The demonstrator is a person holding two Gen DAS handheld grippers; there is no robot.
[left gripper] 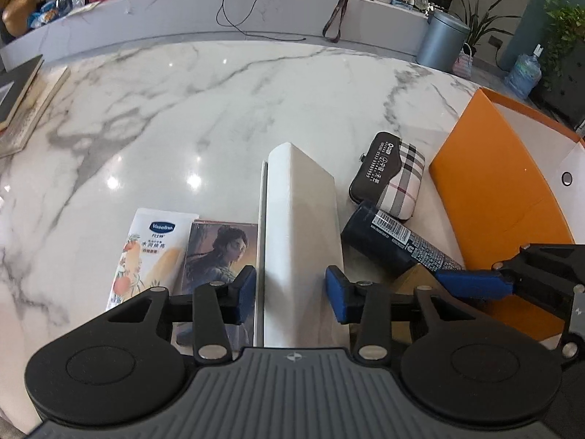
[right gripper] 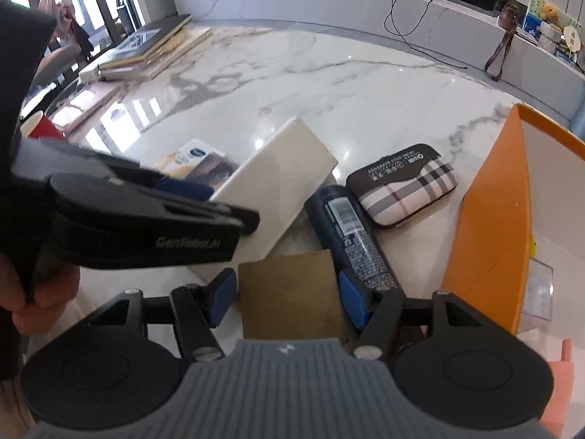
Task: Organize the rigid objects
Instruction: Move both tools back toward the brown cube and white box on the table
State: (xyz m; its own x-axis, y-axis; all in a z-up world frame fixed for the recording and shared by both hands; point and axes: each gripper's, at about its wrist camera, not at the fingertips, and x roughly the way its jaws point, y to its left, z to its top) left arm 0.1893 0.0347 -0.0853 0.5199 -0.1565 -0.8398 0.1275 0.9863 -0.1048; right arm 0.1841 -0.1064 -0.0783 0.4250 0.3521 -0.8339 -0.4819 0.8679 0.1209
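Both grippers straddle their targets unclenched, left gripper [left gripper: 290, 289] around the white box [left gripper: 299, 226], right gripper [right gripper: 289, 300] around the brown box [right gripper: 292, 292], poised to lift them toward the orange bin [right gripper: 490, 219].

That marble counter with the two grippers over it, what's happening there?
A person is tidying loose items beside an orange box. The left gripper straddles a white box, pads not yet pressing. The right gripper is open around a brown box, next to a dark can.
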